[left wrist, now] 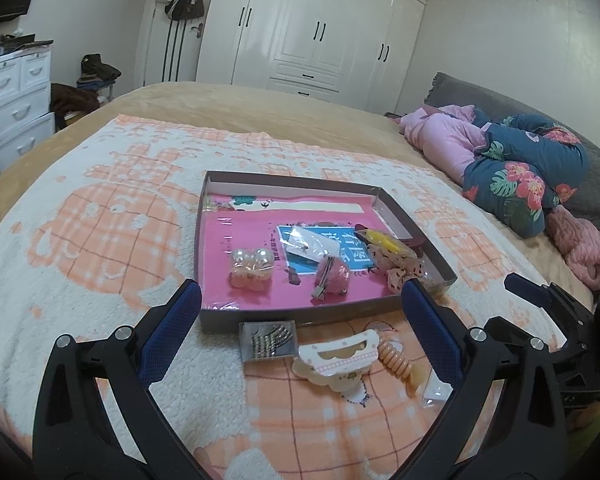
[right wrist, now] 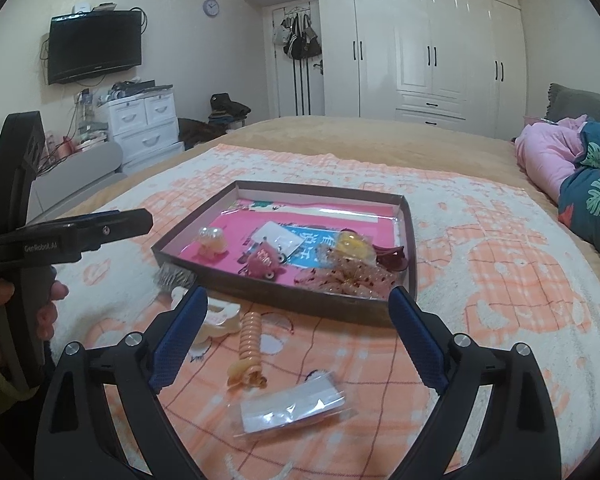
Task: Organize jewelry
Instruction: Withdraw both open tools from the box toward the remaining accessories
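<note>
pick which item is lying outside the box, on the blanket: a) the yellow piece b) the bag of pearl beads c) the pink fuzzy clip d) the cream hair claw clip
d: the cream hair claw clip lies on the blanket just in front of the box, beside the orange spiral hair tie, while the pearl beads, pink fuzzy clip and yellow piece all sit inside the box.
</note>
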